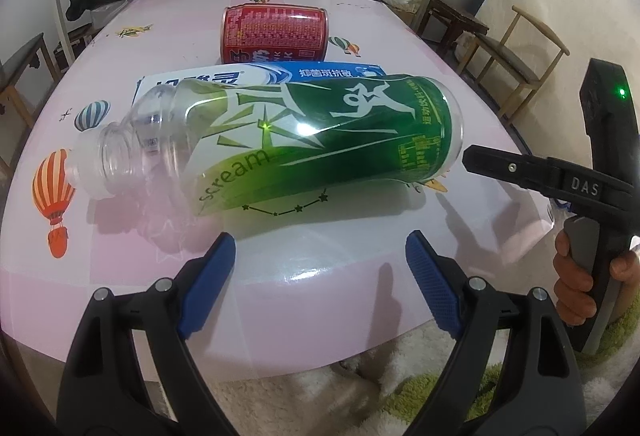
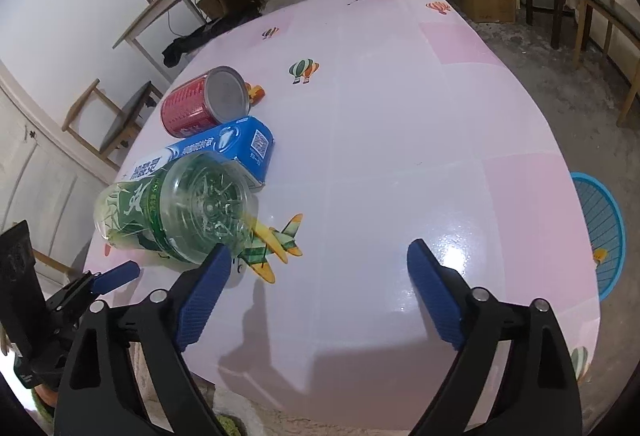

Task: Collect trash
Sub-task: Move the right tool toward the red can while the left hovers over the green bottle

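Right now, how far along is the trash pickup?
Nothing looks collected yet: the green bottle, the blue box and the red can all still lie on the pink table. Both tools are open and empty; the left tool is lined up just short of the bottle. The blue basket sits beside the table. All three items remain.

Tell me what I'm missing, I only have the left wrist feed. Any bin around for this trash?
Observer: Yes. A blue basket sits low beyond the table edge, at the right of the right wrist view.
Operator: Right jaws holding anything?
Observer: No. The right gripper is open, with only bare tabletop between its jaws.
Operator: How near the bottle?
Observer: The finger on the picture's left overlaps the base of the bottle. I cannot tell whether they touch.
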Demonstrator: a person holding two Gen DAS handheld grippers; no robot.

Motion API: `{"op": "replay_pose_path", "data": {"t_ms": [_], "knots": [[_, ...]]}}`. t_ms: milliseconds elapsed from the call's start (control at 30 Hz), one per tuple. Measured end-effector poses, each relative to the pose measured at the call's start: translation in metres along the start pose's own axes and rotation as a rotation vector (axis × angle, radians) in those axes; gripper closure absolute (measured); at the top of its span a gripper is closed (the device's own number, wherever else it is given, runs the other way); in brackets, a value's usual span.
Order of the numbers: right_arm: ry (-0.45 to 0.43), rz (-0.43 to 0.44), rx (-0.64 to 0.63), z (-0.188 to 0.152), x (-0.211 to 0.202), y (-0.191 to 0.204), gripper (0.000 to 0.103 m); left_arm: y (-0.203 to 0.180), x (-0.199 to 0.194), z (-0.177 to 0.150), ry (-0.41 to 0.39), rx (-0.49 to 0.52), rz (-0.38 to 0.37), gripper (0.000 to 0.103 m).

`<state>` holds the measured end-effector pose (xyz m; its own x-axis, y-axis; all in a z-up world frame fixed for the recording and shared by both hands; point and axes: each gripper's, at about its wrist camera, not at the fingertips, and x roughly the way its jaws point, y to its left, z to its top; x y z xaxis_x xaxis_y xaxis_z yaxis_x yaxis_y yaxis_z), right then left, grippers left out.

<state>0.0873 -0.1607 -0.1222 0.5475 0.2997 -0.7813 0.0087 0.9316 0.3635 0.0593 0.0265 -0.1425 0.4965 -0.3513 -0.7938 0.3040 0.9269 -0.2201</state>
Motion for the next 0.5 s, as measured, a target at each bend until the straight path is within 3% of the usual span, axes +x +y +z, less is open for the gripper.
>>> {"op": "replay_pose_path", "data": {"t_ms": [167, 500], "knots": [[-0.026, 0.024, 0.032, -0.002, 0.000, 0.000, 0.006, 0.002, 0.003, 0.000, 0.006, 0.008, 0.002, 0.020], [-0.014, 0.032, 0.062, 0.002, 0.001, -0.002, 0.006, -0.003, -0.011, -0.001, -0.007, 0.068, -0.004, 0.020]]}}
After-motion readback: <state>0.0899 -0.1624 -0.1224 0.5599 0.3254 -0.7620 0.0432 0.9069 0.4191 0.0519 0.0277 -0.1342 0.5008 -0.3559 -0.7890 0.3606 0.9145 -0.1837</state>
